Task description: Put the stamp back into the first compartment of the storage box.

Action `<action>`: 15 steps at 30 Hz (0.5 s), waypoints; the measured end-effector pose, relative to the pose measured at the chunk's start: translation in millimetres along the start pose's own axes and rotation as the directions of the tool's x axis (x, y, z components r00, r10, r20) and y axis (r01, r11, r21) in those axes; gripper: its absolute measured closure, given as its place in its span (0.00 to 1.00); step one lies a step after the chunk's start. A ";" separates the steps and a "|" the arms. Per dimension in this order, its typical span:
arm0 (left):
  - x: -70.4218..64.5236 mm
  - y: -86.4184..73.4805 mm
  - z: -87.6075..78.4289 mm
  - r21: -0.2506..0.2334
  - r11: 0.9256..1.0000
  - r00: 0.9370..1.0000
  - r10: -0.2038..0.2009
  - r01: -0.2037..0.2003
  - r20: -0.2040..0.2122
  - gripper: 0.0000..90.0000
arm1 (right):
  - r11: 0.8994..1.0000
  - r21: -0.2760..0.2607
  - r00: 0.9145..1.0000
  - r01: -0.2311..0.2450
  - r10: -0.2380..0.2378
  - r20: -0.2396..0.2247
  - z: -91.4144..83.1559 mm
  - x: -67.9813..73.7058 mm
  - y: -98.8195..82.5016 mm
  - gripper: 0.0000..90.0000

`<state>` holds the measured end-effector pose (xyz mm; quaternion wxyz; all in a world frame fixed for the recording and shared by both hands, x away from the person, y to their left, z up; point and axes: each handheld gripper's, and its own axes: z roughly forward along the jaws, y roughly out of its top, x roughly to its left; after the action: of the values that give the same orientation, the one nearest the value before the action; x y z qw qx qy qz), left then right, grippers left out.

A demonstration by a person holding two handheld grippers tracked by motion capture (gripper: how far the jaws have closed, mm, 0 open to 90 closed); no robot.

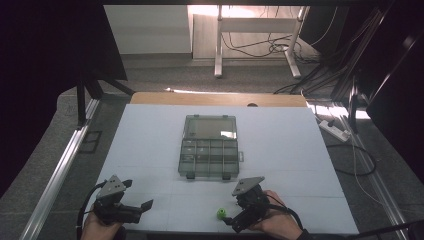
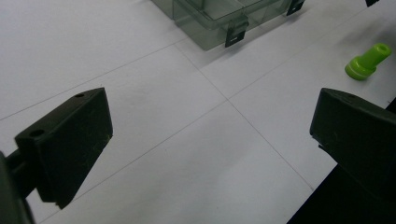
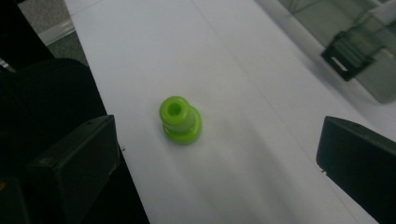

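Note:
A small bright green stepped plug [image 1: 220, 214] stands on the white table top [image 1: 280, 150] near the front edge. My right gripper [image 1: 231, 218] is just right of it, open, with the plug [image 3: 180, 120] ahead of its jaws and nearer the left one, untouched. My left gripper [image 1: 138, 195] rests open at the front left with nothing between its fingers. In the left gripper view [image 2: 212, 112] the plug [image 2: 366, 63] lies off to the upper right. A clear grey compartment box [image 1: 209, 147] sits mid-table with its lid folded back.
The box's front latches [image 2: 236, 32] face me, and its corner [image 3: 369, 46] appears in the right gripper view. The table's front edge runs just below both hands. Desk legs and cables [image 1: 260, 47] lie on the floor beyond the table.

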<state>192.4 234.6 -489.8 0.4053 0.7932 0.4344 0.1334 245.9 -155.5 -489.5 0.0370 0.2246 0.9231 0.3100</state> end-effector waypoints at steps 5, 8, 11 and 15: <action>0.0 -0.1 -0.1 -0.001 1.000 1.000 0.000 0.000 0.000 0.00 | 0.999 0.022 1.000 0.031 -0.031 -0.006 9.7 6.1 3.7 0.05; -0.1 0.0 0.0 0.000 1.000 1.000 0.001 -0.001 -0.001 0.00 | 0.999 0.019 0.999 0.040 -0.040 -0.017 11.2 7.0 4.8 0.14; -0.2 -0.1 -0.1 -0.001 1.000 1.000 0.001 -0.001 -0.002 0.00 | 0.999 0.018 0.998 0.050 -0.049 -0.044 13.0 8.2 6.1 0.31; -0.3 -0.1 -0.1 -0.001 1.000 1.000 0.001 -0.001 -0.003 0.00 | 0.996 0.015 0.995 0.089 -0.088 -0.054 15.1 10.2 7.8 0.51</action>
<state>192.1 234.5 -489.7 0.4050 0.7930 0.4345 0.1351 242.9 -137.1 -496.3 0.0242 0.1753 0.9356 0.3056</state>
